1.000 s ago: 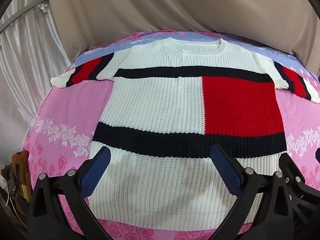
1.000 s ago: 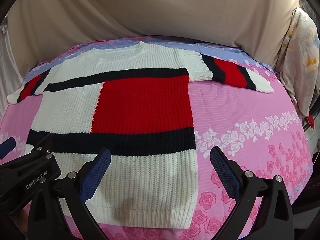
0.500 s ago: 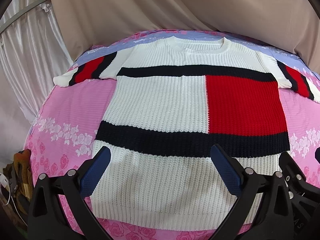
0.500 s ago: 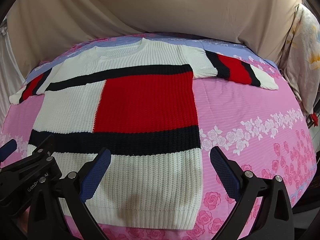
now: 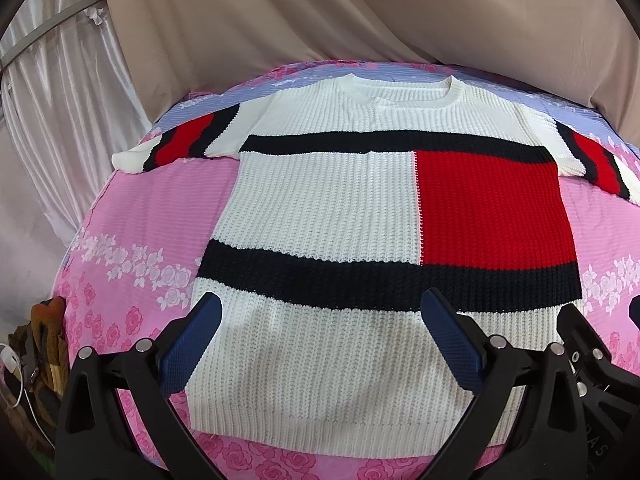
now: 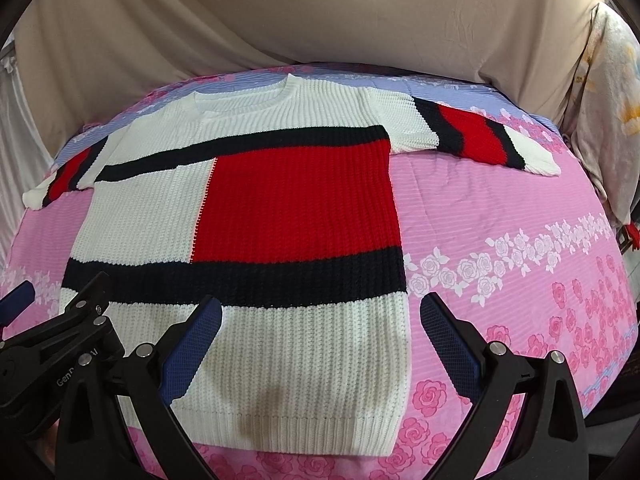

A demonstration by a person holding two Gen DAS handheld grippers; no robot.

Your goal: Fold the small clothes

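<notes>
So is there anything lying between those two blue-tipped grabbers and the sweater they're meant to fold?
Nothing visible. The sweater lies flat on the pink bedspread, both sleeves spread out, with nothing on top. The left gripper and right gripper hover open over its near hem.

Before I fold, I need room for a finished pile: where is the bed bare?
The widest free patch is the pink bedspread right of the sweater, below its striped right sleeve. A narrower patch lies left of the body, under the left sleeve. The middle is covered by the sweater, and both open claws, left claw and right claw, hover over its hem.
</notes>
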